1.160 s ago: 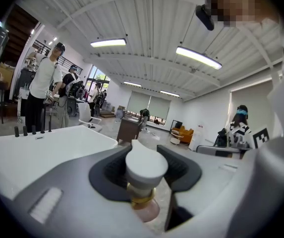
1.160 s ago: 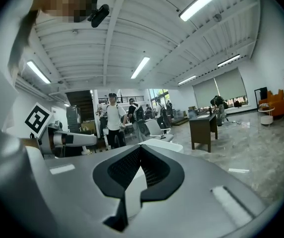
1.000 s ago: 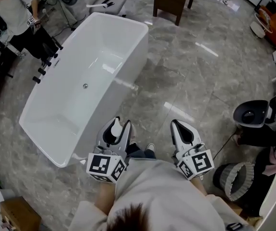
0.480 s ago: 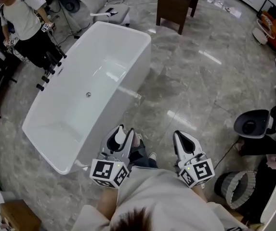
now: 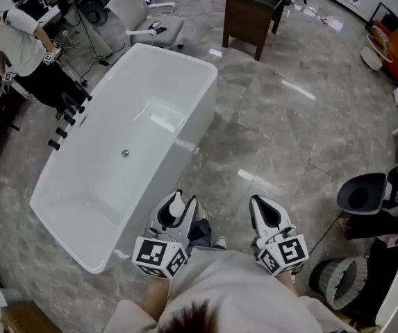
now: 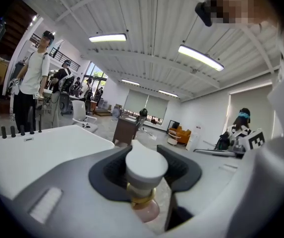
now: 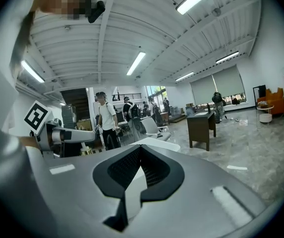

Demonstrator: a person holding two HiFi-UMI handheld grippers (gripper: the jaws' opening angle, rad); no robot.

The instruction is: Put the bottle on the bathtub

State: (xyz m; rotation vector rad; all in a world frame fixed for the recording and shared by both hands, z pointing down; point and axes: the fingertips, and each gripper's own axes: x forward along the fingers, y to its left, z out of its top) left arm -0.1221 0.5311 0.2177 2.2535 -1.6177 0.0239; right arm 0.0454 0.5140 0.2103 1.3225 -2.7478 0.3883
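Note:
The white bathtub (image 5: 205,82) stands on the marble floor, its near end just left of my left gripper (image 5: 176,208). That gripper is shut on a bottle (image 5: 176,204) with a white cap, a gold ring and a pinkish body. In the left gripper view the bottle (image 6: 145,170) sits upright between the dark pads of the left gripper (image 6: 146,150), with the bathtub's flat rim (image 6: 42,148) ahead on the left. My right gripper (image 5: 266,214) is to the right, over bare floor. In the right gripper view the right gripper (image 7: 139,150) has its jaws together and holds nothing.
A person (image 5: 18,47) stands beyond the tub's far left side beside a row of black faucet knobs (image 5: 67,116). A dark wooden table (image 5: 251,9) and an office chair (image 5: 150,19) stand behind the tub. A black stool (image 5: 362,193) and a basket (image 5: 341,276) are at the right.
The tub has come closer and lower in the head view as both grippers moved forward together. The bottle stays gripped. The standing person has shifted to the left.

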